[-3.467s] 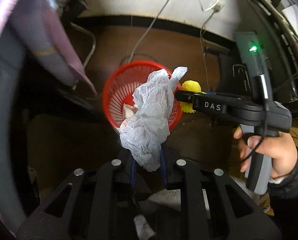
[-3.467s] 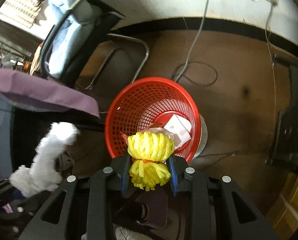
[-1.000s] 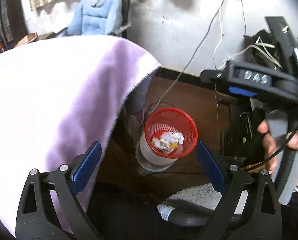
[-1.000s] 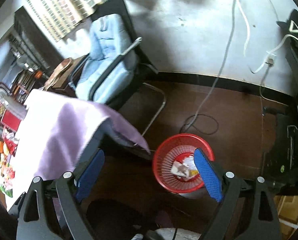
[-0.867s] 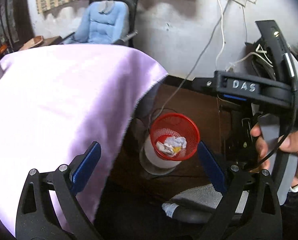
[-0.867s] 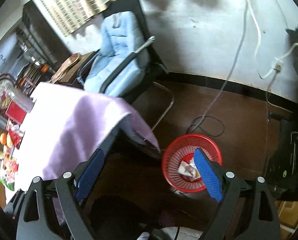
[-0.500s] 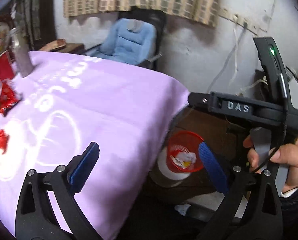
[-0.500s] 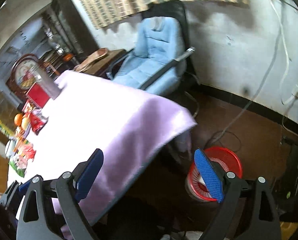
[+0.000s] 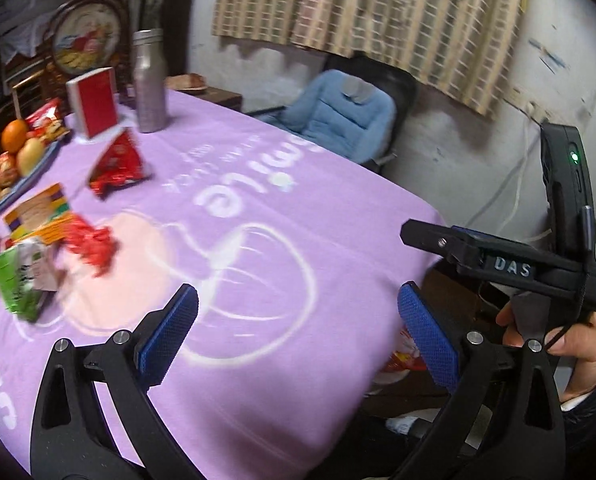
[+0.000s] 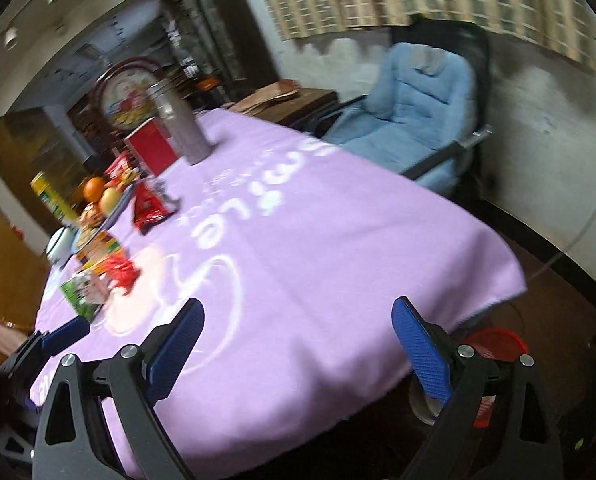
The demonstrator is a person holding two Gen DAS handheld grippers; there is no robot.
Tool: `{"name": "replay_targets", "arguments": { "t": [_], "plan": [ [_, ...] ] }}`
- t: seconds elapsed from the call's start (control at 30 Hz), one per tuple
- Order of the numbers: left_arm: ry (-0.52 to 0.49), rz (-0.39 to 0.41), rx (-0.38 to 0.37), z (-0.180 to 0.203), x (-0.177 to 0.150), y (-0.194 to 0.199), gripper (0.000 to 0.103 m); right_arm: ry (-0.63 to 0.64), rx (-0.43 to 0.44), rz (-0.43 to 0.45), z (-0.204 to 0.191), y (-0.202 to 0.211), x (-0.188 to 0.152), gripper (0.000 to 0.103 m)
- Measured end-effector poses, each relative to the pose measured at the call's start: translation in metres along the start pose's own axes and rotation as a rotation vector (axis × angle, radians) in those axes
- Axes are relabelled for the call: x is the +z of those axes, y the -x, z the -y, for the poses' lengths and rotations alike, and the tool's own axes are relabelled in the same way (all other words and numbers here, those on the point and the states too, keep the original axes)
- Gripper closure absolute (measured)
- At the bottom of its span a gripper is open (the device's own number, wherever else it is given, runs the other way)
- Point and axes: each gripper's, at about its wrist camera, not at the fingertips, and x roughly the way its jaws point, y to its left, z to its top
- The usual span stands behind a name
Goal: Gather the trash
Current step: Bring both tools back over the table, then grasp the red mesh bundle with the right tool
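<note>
White raised letters reading "DAS" stand on the black body of the right gripper (image 9: 508,268), seen from the left wrist view. Large white letters printed on the purple tablecloth (image 9: 257,240) appear upside down and seem to spell "smile"; the smaller print beside them is too blurred to read.

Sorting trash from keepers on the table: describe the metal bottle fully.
The bottle is a tall cylinder, apparently brushed metal, dull silver-grey, narrowing to a shoulder with a cap on top. It stands upright at the far side of the purple cloth, right of the red box; whether they touch is unclear. It looks closed and intact. Neither tool is near it.
</note>
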Motion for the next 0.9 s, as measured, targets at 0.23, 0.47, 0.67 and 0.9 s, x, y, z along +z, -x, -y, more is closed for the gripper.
{"name": "replay_targets", "arguments": {
  "t": [0.23, 0.47, 0.67, 0.9],
  "plan": [
    [0.084, 0.02, 0.07, -0.05, 0.007, 0.014, 0.007, 0.086, 0.073, -0.031, -0.049, -0.015, 0.005, 0.009],
    [0.147, 0.009, 0.119, -0.089, 0.006, 0.014, 0.007, 0.17, 0.108, -0.064, -0.093, -0.038, 0.014, 0.009],
    [0.203, 0.025, 0.177, -0.125, 0.007, 0.022, 0.007, 0.202, 0.143, -0.094, -0.12, -0.059, 0.017, 0.009],
    [0.425, 0.115, 0.251, -0.196, 0.001, 0.045, 0.007, 0.22, 0.164, -0.16, -0.138, -0.089, 0.013, 0.009]
  ]
}}
